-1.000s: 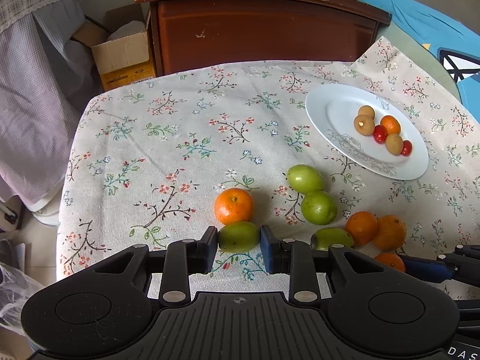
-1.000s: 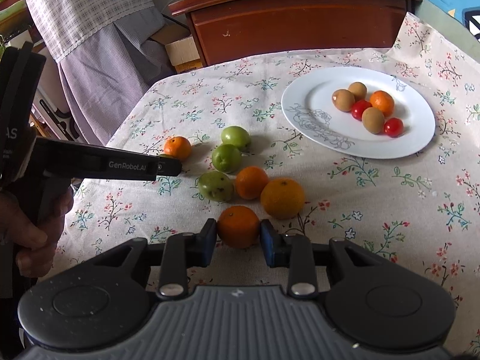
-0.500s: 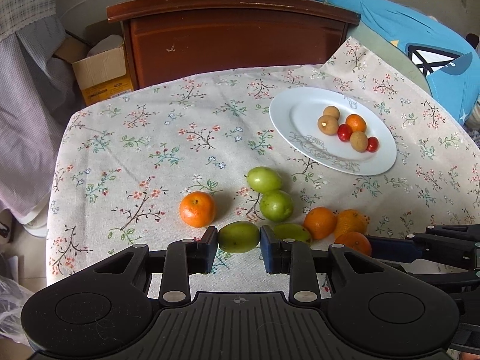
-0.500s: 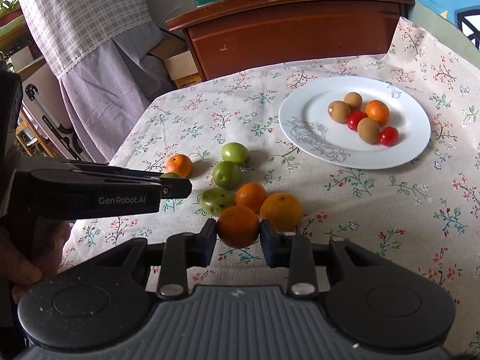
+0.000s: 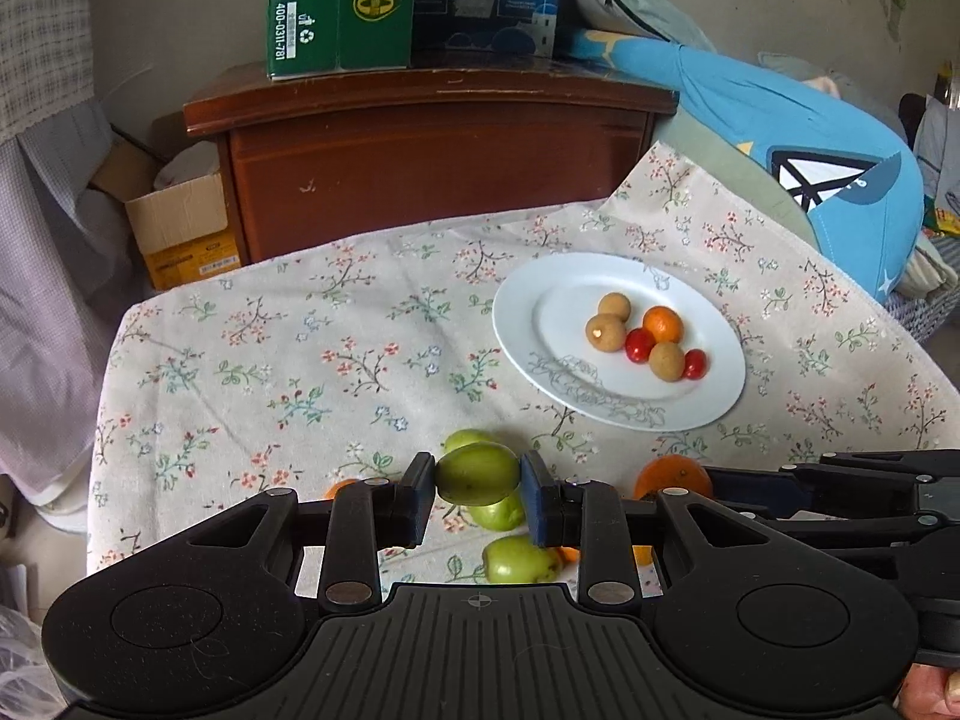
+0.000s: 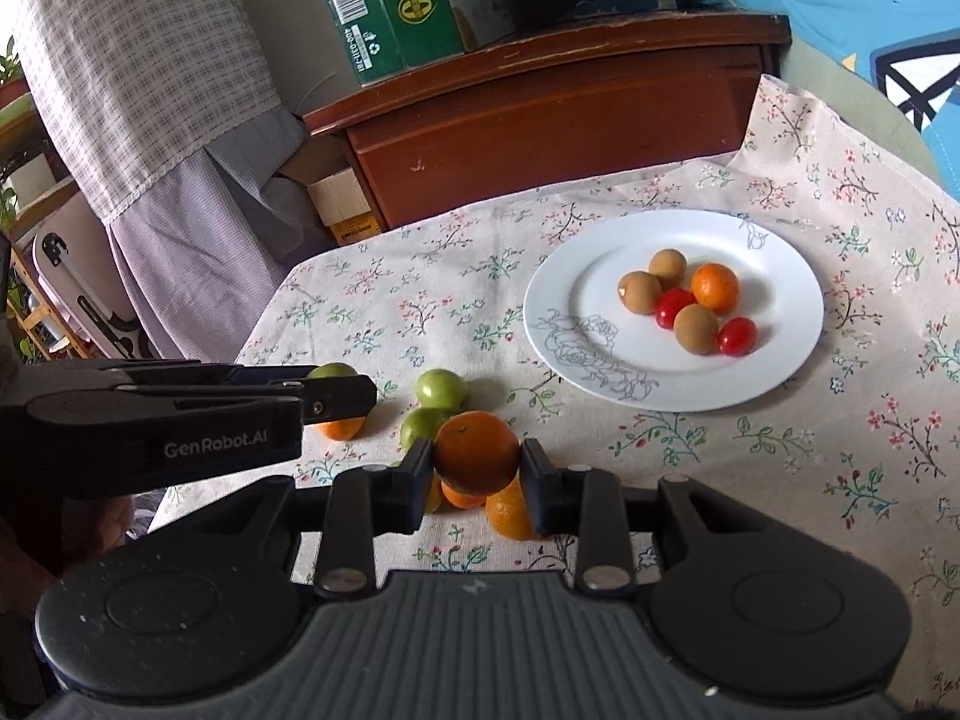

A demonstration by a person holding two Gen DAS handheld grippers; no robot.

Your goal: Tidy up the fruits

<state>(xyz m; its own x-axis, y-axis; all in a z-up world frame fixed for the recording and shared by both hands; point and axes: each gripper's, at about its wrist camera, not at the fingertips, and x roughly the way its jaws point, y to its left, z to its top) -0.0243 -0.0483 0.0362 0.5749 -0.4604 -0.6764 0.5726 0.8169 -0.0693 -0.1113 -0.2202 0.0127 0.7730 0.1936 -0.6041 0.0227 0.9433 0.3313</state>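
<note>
My left gripper (image 5: 478,489) is shut on a green fruit (image 5: 477,474) and holds it above the floral tablecloth. My right gripper (image 6: 477,477) is shut on an orange (image 6: 476,451), also lifted off the cloth. Below them lie more green fruits (image 5: 521,559) (image 6: 442,387) and oranges (image 6: 509,513) (image 6: 342,427). A white plate (image 5: 540,330) (image 6: 552,300) at the right back holds several small brown, red and orange fruits (image 5: 663,324). The left gripper shows in the right wrist view (image 6: 345,396), and the right gripper shows in the left wrist view (image 5: 714,483).
A dark wooden cabinet (image 5: 432,144) stands behind the table with green and blue boxes (image 5: 336,6) on top. A cardboard box (image 5: 180,228) sits on the floor at the left. A blue cushion (image 5: 810,156) lies at the right. Checked cloth (image 6: 138,60) hangs at the left.
Both grippers have lifted with their fruit, the green one left and the orange right, from the cloth up and toward the plate. The loose fruits stay on the cloth.
</note>
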